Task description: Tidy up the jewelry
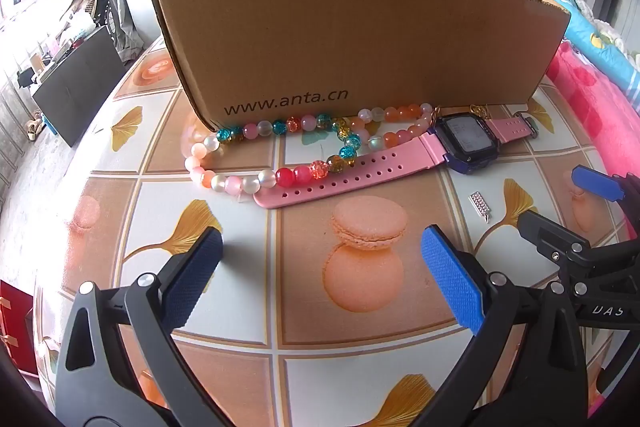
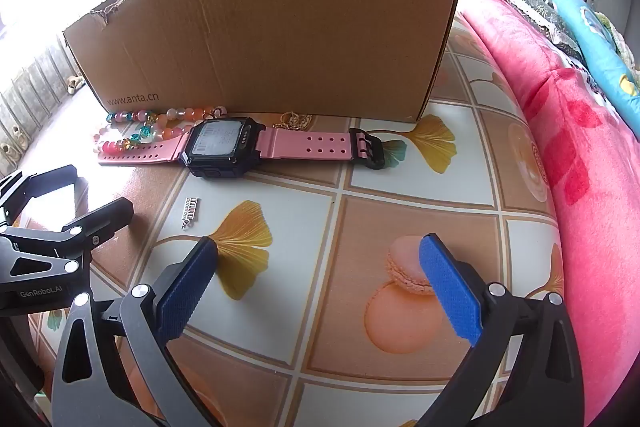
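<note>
Oilcloth printed with macarons and yellow ginkgo leaves covers the desk, and a pink blanket lies bunched along its right side. Floral fabric hangs on the far wall, with clutter by the bright window to the left.

A torn-edged cardboard box stands across the middle, its front reading "www.anta.cn". Just before it lie the jewelry: a beaded necklace in pink, white, orange and teal, looped beside and partly over the strap of a pink watch with a dark face. A gold chain peeks out at the box's foot behind the watch. A small silver charm sits alone, nearer the tools.

The left tool and right tool both hover with their blue pads wide apart and nothing between them. "GenRobot.AI" shows on the left tool's body. Bare oilcloth lies open between the tools and the jewelry.
</note>
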`<state>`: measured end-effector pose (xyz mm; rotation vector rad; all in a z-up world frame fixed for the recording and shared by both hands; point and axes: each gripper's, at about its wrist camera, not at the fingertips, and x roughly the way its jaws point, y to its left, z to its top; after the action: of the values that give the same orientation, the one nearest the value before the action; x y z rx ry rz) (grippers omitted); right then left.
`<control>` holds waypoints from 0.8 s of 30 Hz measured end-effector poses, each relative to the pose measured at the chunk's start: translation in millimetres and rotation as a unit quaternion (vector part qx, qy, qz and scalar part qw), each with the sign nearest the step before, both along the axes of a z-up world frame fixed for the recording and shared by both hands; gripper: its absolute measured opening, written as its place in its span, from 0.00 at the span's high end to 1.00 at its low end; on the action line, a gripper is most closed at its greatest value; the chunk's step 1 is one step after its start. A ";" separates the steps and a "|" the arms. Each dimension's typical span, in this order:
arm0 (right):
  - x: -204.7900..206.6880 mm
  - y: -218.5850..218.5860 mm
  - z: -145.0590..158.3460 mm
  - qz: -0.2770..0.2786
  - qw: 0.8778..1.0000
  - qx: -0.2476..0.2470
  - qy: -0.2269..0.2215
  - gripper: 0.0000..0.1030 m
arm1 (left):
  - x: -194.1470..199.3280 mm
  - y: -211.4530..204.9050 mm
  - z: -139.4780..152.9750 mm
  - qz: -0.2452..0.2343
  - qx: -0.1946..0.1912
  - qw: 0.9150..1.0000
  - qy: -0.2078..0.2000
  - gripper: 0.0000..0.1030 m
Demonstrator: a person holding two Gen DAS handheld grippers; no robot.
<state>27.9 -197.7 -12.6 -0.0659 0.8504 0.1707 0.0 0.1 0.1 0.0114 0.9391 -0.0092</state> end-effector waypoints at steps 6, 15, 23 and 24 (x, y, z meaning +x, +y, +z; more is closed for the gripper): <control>0.0 0.0 0.1 0.000 1.000 0.000 0.000 0.05 | 0.0 1.3 0.2 0.000 -0.001 1.000 0.000 0.06; 0.0 0.1 0.1 0.000 1.000 0.000 0.000 0.05 | 0.0 0.0 0.0 0.000 0.001 1.000 0.000 0.06; -0.1 0.1 0.2 0.000 1.000 0.000 0.000 0.05 | 0.0 0.0 0.0 0.000 0.001 1.000 0.000 0.06; -0.1 0.1 0.2 0.000 1.000 0.000 0.000 0.05 | 0.0 0.0 0.0 0.000 0.001 1.000 0.000 0.06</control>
<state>27.8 -197.5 -12.4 -0.0657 0.8505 0.1707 0.0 0.1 0.0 0.0129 0.9394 -0.0085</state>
